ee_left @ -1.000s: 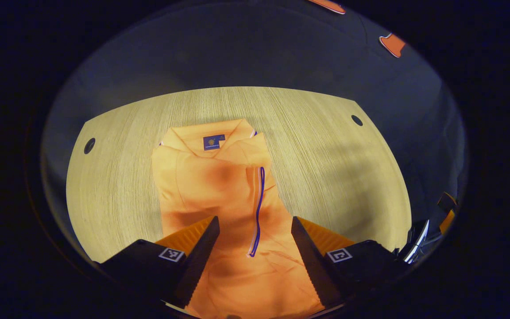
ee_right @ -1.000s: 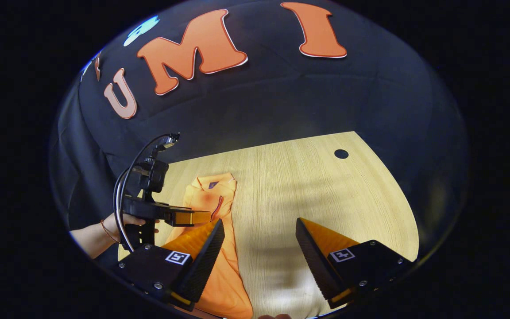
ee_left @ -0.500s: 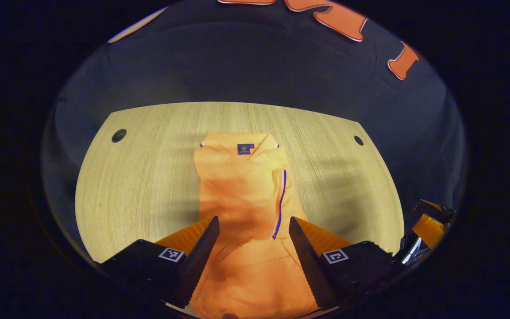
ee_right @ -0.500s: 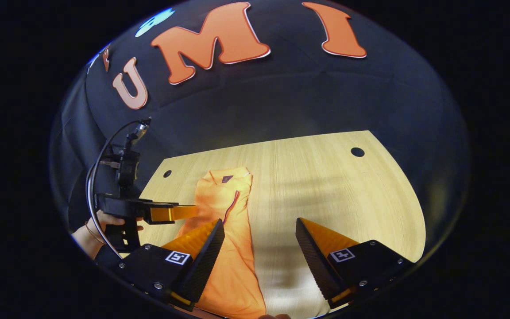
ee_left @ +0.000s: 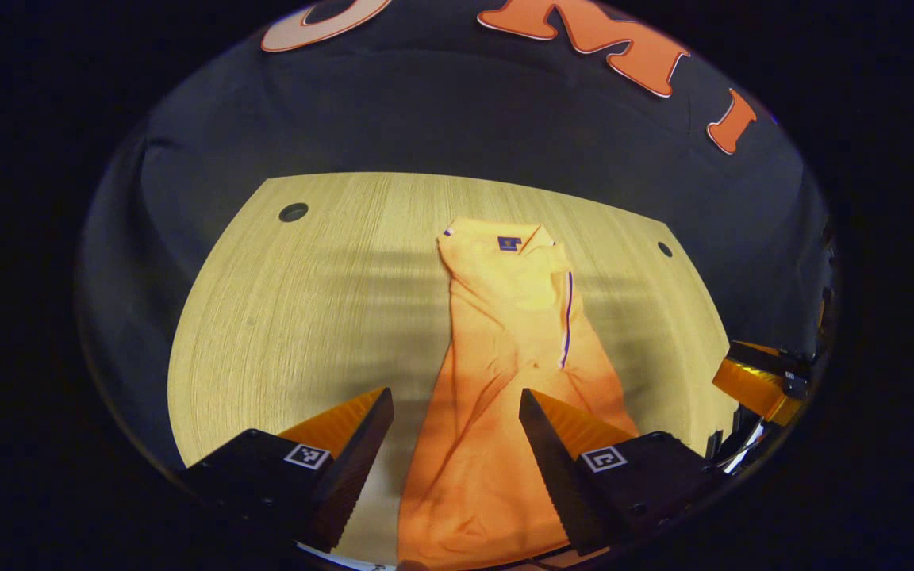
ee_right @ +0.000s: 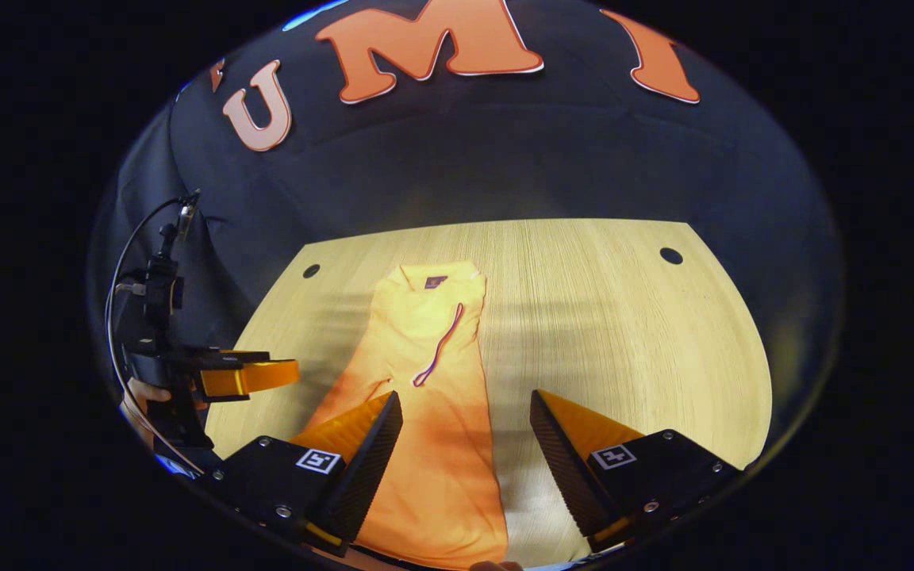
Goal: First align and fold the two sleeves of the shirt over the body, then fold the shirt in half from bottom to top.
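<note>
Shirt [ee_left: 508, 373] flat on the counter [ee_left: 314, 301], lying below and between the spread fingers of both tools, touching neither. Left tool [ee_left: 455, 444] wide, empty. Right tool [ee_right: 465, 448] wide, empty; hem end sits under its left finger [ee_right: 362, 452]. Orange polo, both sleeves folded in over the body, narrow strip, dark-trimmed cuff edge on top. Long axis runs away from the tools: collar [ee_right: 435, 274] at the far end toward the booth wall, hem near. Left tool also visible at the counter's left edge [ee_right: 255, 377], a hand [ee_right: 140, 392] gripping it.
</note>
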Demonstrator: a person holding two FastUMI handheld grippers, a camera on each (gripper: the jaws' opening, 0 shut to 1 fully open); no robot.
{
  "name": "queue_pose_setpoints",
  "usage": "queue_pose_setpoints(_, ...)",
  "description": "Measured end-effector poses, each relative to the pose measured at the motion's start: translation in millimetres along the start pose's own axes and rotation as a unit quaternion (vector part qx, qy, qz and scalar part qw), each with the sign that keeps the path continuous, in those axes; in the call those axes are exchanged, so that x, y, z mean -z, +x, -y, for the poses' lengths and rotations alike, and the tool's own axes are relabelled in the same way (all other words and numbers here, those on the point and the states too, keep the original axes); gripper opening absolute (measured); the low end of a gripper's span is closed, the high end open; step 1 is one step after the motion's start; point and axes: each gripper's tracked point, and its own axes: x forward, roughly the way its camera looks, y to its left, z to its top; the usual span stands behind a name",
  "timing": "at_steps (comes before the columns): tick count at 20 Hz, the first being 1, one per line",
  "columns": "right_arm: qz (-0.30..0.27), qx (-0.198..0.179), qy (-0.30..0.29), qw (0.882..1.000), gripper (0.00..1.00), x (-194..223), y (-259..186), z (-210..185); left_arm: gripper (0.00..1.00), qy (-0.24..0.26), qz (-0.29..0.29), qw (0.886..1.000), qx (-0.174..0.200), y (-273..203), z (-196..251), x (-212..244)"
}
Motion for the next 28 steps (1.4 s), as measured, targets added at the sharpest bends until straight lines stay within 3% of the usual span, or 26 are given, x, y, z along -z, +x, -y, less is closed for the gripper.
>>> queue_pose_setpoints(9, -0.103, 0.043, -0.008, 0.994, 0.99, 108, 0, -3, 0.99, -0.02, -0.045, 0.999, -0.01, -29, -26, 113)
queue_pose_setpoints(19, -0.242, 0.07, -0.001, 0.968, 0.99, 219, -34, -1, 0.99, 0.004, -0.134, 0.99, -0.038, -44, -22, 239)
queue_pose_setpoints(25, -0.282, 0.091, -0.001, 0.955, 0.99, 257, -32, 9, 0.99, 0.013, -0.164, 0.984, -0.065, -33, -19, 269)
queue_pose_setpoints(28, -0.282, 0.089, -0.015, 0.955, 0.99, 255, -30, 8, 0.98, 0.032, -0.169, 0.982, -0.077, -31, -15, 268)
